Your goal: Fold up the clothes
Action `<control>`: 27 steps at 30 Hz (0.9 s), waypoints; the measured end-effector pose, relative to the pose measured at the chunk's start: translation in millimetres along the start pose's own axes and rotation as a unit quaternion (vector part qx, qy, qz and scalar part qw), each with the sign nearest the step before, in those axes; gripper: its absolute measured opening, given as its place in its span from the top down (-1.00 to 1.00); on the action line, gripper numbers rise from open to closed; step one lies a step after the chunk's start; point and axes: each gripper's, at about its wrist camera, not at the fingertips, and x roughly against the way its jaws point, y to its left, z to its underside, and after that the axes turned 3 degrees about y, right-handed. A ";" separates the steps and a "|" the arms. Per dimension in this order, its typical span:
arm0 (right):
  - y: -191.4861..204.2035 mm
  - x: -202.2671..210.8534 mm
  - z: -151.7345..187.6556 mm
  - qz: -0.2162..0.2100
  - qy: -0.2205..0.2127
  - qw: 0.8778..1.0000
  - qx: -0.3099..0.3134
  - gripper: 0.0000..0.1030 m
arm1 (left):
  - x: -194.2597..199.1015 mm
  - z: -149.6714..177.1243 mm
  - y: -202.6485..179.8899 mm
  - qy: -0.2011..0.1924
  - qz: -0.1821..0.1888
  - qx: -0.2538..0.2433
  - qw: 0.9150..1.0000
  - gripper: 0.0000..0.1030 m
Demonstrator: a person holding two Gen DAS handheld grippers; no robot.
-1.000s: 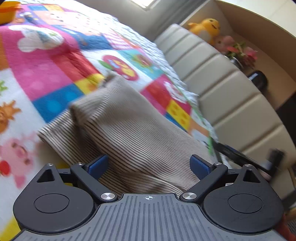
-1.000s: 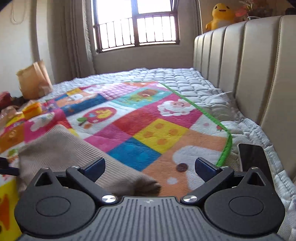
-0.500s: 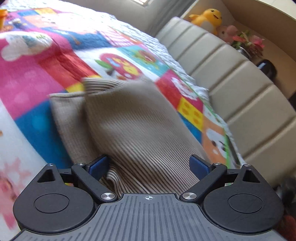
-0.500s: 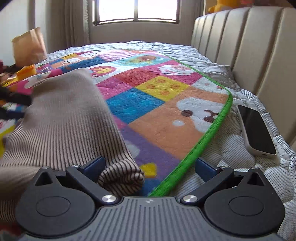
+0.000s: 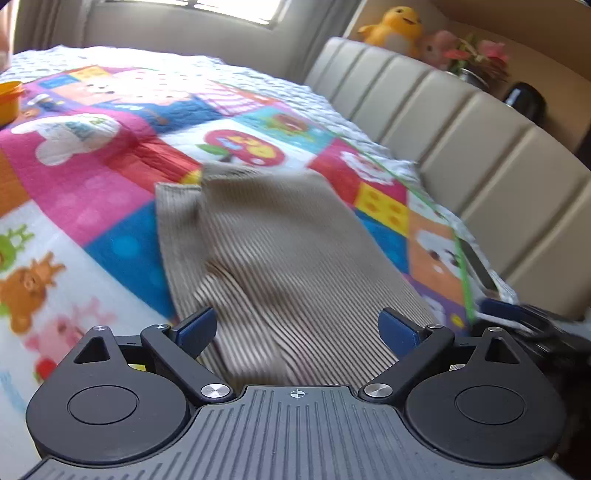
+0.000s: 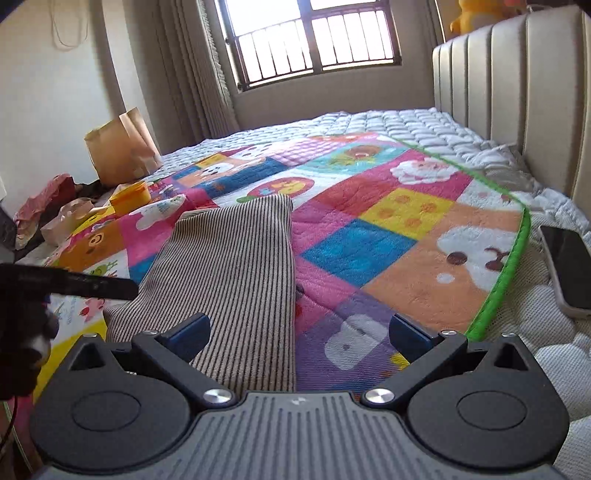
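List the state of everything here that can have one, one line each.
Left claw: open, holding nothing, over the garment.
Right claw: open, holding nothing.
Striped garment: folded into a long strip, lying flat on the blanket.
Patchwork blanket: spread over the bed.
Phone: screen dark, lying on the mattress beside the blanket's green edge.
Paper bag: standing upright, top open.
Window: bars across it, daylight coming through.

Folded tan ribbed garment [image 6: 236,266] lying on the patchwork cartoon quilt [image 6: 369,236] spread over the bed. Dark flat phone [image 6: 569,269] on the mattress right of the quilt, near the padded beige headboard [image 6: 517,96]. Brown paper bag [image 6: 118,147] and orange tub [image 6: 130,192] far left. Yellow plush duck [image 5: 391,31] up behind the headboard.
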 end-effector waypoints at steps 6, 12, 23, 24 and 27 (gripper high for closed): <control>25.8 -15.3 41.0 0.023 -0.001 1.000 -0.022 -1.00 | 7.4 50.2 -18.9 0.018 -0.043 -0.038 0.998 -0.91; 29.7 2.4 59.9 -0.025 0.005 0.999 -0.032 -1.00 | 24.7 72.3 -15.0 -0.010 -0.050 -0.021 0.998 -0.92; 45.0 54.1 70.2 0.005 -0.076 0.988 0.138 -0.63 | 52.1 106.3 -18.8 -0.035 -0.104 -0.037 0.993 -0.97; 41.2 55.6 63.4 0.016 -0.088 0.987 0.134 -0.51 | 53.0 109.5 -18.7 -0.035 -0.111 -0.040 0.992 -0.97; 27.6 47.5 45.4 0.040 -0.101 0.988 0.113 -0.38 | 60.1 110.8 -19.3 -0.050 -0.101 -0.023 0.993 -0.97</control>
